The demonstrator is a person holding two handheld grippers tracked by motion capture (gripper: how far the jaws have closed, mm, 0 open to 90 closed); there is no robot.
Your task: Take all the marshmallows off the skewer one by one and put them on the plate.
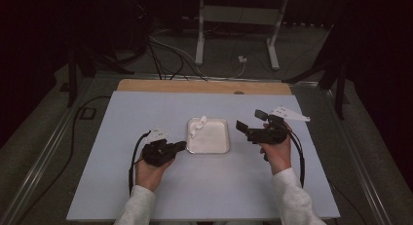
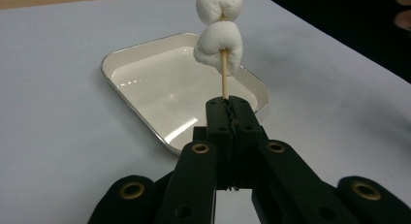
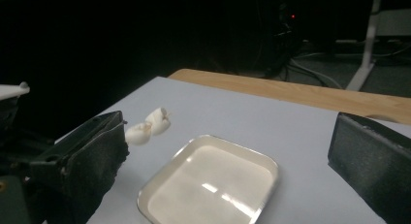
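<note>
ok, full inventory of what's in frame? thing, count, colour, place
marshmallows: two, white, threaded on the skewer, above the tray
skewer: one, wooden, clamped in the left gripper
tray: one, white with metal rim, centre of the mat, nothing in it
mat: one, pale blue-grey, covering the table
table: one, wooden edge at the far side
stand: one, white, on the floor behind
left gripper: one, black, shut on the skewer
right gripper: one, black, open, right of the tray

No legible text, label, brand, number or sign found on any surface in the three views; nothing readable to record.
</note>
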